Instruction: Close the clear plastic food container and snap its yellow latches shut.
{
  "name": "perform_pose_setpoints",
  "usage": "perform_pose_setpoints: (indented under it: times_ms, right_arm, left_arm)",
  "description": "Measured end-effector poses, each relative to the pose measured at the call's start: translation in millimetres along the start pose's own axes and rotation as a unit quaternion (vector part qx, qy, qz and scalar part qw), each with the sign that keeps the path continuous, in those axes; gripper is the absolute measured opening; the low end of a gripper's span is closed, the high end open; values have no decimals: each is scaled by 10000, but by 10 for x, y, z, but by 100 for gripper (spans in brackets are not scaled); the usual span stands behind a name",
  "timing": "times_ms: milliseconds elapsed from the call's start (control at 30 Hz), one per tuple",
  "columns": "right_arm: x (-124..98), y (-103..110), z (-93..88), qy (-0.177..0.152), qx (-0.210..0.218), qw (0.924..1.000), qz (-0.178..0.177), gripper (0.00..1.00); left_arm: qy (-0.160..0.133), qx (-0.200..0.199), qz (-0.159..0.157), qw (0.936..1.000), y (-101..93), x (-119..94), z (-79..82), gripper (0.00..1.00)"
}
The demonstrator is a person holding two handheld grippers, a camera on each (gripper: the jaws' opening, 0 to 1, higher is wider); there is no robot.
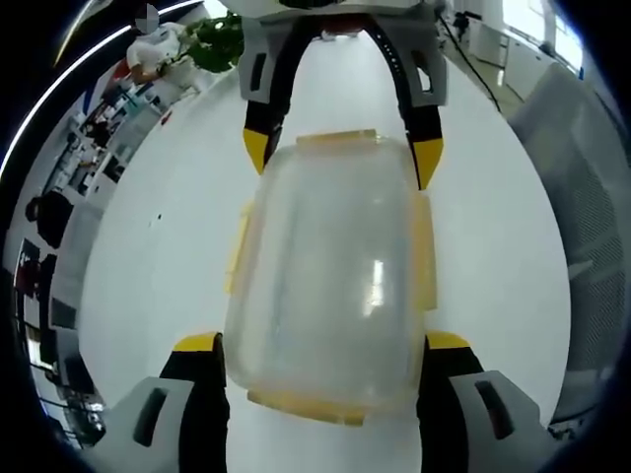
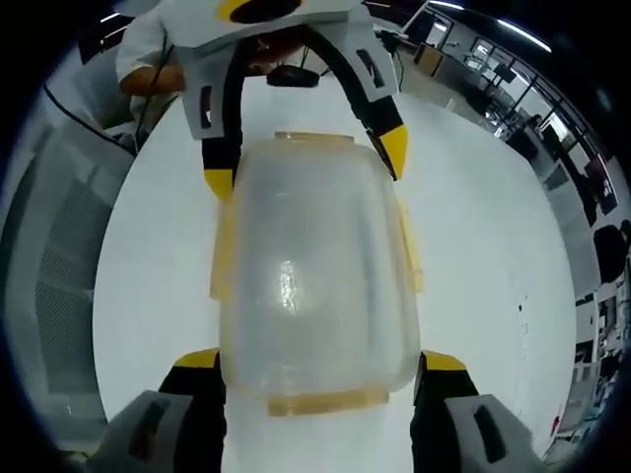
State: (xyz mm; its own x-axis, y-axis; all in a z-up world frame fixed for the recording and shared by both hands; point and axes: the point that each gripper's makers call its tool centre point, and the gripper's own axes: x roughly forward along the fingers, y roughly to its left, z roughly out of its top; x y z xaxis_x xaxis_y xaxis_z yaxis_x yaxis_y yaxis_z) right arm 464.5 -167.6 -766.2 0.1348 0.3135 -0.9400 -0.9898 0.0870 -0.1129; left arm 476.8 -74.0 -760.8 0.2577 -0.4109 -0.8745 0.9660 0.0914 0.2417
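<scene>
The clear plastic food container [image 1: 330, 286] lies lid-up on the white table [image 1: 158, 276], its yellow latches [image 1: 234, 254] showing along its edges, including one at the near end [image 2: 325, 401] in the right gripper view. Whether the latches are snapped down cannot be told.

The two grippers face each other across the container, one at each end. In the left gripper view, the left gripper [image 1: 323, 347] stands with its jaws spread wide, the yellow fingertips [image 1: 197, 343] just beside the near corners of the container; the right gripper [image 1: 343, 148] stands at the far end, its jaws likewise spread, their tips at the far corners. In the right gripper view, the right gripper [image 2: 320, 363] straddles the near end in the same way and the left gripper [image 2: 306, 158] the far end. Whether the tips press the walls or only sit beside them cannot be told.

Beyond the table, a green plant [image 1: 219, 41] stands at the far left, and a person's sleeve [image 2: 148, 44] shows behind the left gripper.
</scene>
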Motion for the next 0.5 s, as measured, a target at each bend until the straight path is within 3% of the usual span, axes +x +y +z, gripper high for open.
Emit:
perform_pose_setpoints:
  times_ms: [500]
  right_arm:
    - [14,-98,-7,21,-45,10000,42,78]
  left_arm:
    - [-21,14,52,10000,109,44,-2,78]
